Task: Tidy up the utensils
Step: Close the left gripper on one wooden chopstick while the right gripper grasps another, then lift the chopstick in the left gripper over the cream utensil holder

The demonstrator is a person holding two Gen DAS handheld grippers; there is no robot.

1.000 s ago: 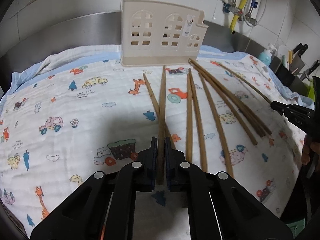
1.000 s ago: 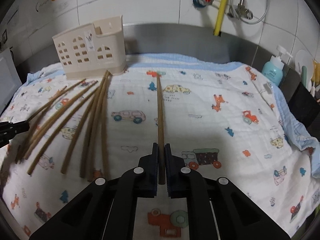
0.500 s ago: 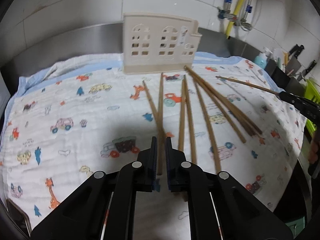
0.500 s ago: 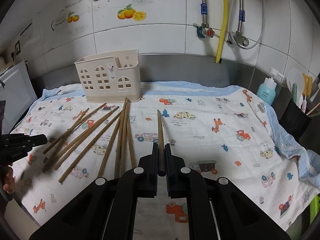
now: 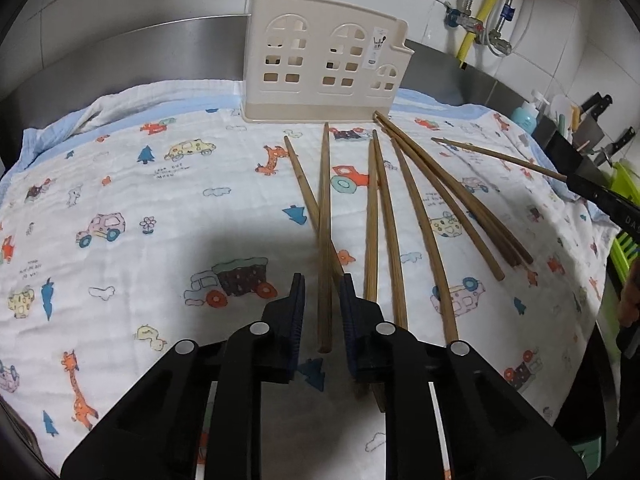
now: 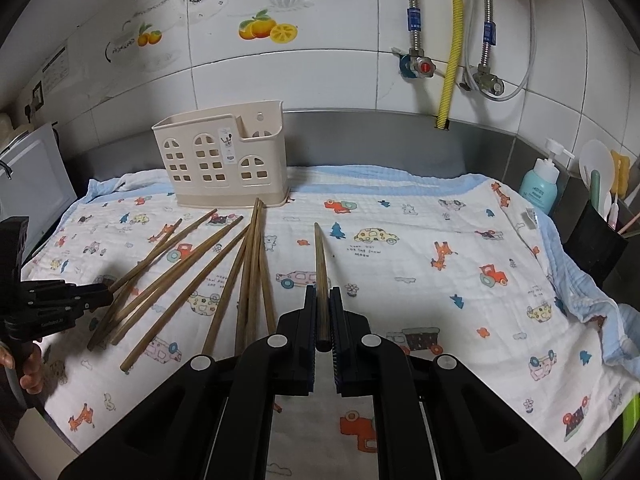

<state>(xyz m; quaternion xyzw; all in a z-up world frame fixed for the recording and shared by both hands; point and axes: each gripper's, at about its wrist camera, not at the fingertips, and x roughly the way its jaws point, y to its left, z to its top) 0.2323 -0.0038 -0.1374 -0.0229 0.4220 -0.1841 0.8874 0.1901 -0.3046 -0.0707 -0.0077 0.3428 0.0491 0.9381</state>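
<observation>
A cream house-shaped utensil holder [image 5: 326, 58] stands at the back of a cartoon-print cloth [image 5: 120, 200]; it also shows in the right wrist view [image 6: 224, 160]. Several wooden chopsticks [image 5: 400, 216] lie fanned on the cloth in front of it. My left gripper [image 5: 322, 280] is open, its jaws on either side of one chopstick [image 5: 325, 220] that lies on the cloth. My right gripper [image 6: 322, 292] is shut on a single chopstick [image 6: 320, 256] and holds it above the cloth, pointing toward the wall. That held chopstick [image 5: 496, 156] shows at the right of the left wrist view.
A steel backsplash and tiled wall with pipes [image 6: 448, 60] rise behind the cloth. A blue soap bottle [image 6: 540, 184] and a black caddy [image 6: 592, 240] stand at the right. Knives [image 5: 600, 120] are at the far right. A white appliance [image 6: 32, 184] stands at the left.
My left gripper has opened around its chopstick, which now lies on the cloth. My right gripper has lifted its chopstick up off the cloth.
</observation>
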